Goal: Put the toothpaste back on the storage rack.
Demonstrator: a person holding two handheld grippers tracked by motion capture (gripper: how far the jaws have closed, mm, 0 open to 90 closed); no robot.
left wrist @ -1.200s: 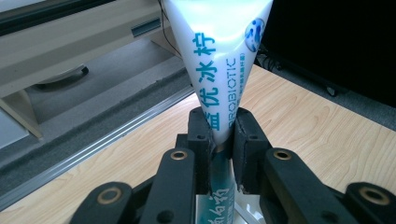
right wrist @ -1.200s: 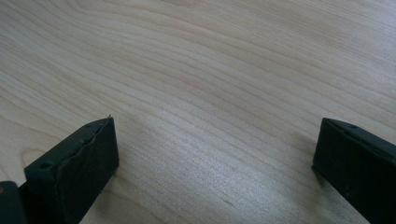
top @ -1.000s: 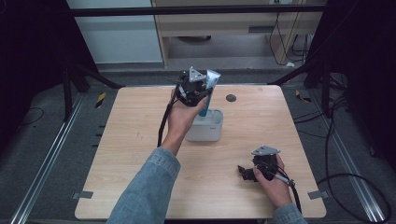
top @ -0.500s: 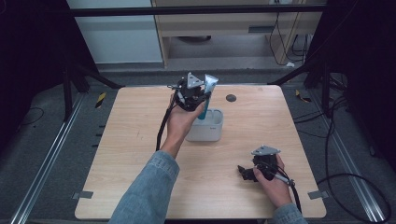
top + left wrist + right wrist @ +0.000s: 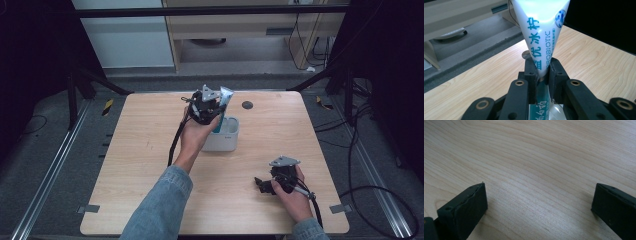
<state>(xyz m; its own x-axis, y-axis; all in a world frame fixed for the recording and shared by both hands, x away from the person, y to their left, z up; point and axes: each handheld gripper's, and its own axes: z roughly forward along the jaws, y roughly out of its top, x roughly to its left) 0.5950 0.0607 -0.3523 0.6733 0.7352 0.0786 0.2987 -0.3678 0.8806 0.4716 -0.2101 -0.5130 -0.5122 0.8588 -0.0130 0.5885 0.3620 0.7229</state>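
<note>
While your left gripper (image 5: 216, 111) hangs over the far middle of the table (image 5: 150, 165), you've got loads of bare wood around you: the whole left half is free, and so is the strip between the white holder (image 5: 223, 140) and your right gripper (image 5: 260, 184). Only other thing out there is a small dark disc (image 5: 247, 105) near the far edge, just right of the tube. The toothpaste tube (image 5: 541, 32) is white fading to teal lower down, with teal Chinese lettering and "PROBIOTIC" printed along it, flat crimped end fanning out on top. It's standing upright with its lower end down in the holder, and your left jaws are pinched tight on its narrow part. Left forearm reaches in long, denim sleeve, gripper tipped downward. Your right hand sits near the front right corner, jaws spread wide with just wood between them.
</note>
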